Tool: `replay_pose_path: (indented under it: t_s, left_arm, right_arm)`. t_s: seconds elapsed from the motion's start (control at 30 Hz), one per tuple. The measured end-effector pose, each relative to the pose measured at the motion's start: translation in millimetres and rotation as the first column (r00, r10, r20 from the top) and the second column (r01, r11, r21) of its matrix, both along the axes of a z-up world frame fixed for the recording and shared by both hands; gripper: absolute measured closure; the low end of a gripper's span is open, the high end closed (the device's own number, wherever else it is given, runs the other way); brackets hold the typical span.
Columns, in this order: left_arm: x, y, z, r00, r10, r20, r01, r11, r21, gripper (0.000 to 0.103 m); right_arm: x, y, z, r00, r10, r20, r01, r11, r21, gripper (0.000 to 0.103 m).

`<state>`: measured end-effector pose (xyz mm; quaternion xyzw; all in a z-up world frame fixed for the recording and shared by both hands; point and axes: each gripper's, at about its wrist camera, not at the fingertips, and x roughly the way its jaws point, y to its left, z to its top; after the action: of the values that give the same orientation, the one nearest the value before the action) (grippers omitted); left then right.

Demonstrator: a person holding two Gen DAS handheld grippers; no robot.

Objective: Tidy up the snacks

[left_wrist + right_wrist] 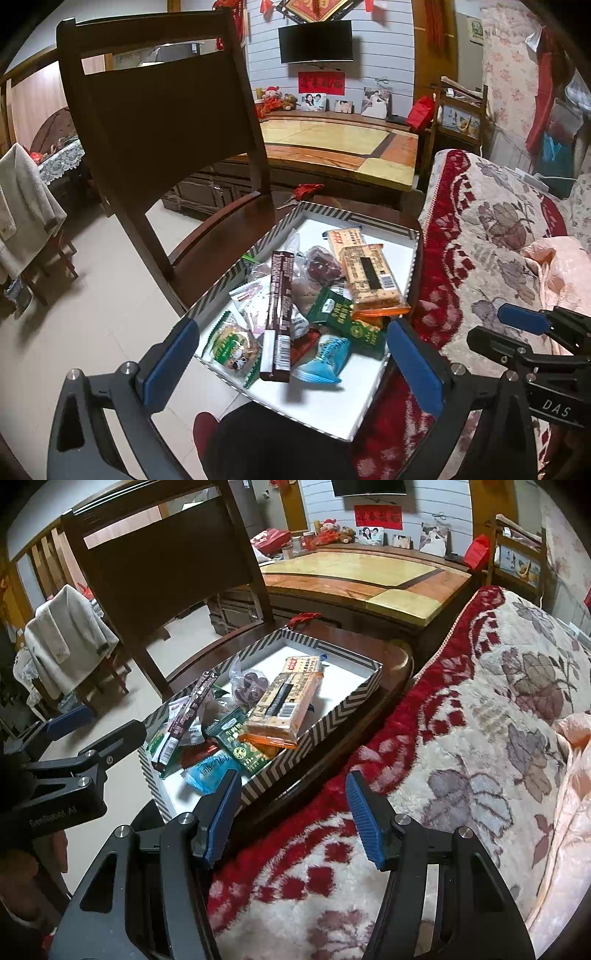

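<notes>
Now both grippers' fingers hang released, left gripper (291,363) above the snack box (325,402), right gripper (291,818) beside it.

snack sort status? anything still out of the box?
Done: the snacks sit piled in the striped box on the chair, orange packet on top. In hand: nothing; left gripper and right gripper are both open and empty. Left: no loose snacks visible on the blanket; the pile is unsorted.

Glossy plastic wrappers (373,280) are shown in a matt cardboard box (258,240); a polished wooden chair (155,122) and a fuzzy woven blanket (480,709) are seen, with ribbed blue pads (364,819) on matt black plastic.
</notes>
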<state>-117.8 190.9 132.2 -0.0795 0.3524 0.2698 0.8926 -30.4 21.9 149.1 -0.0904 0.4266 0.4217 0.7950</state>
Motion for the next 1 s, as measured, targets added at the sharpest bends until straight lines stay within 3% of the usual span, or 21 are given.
replay_pose_path:
  t_s: [0.73, 1.0]
  left_arm:
    - [-3.0, -4.8, 1.0, 1.0, -0.009, 0.005, 0.009, 1.0, -0.009, 0.0]
    - [-2.4, -10.9, 3.2, 0.999, -0.033, 0.03, 0.032, 0.998, 0.048, 0.0]
  right_arm:
    - [-3.6, -4.7, -0.3, 1.0, 0.012, -0.01, -0.012, 1.0, -0.016, 0.044]
    - [-1.1, -6.9, -3.2, 1.0, 0.005, -0.022, -0.006, 1.0, -0.022, 0.044]
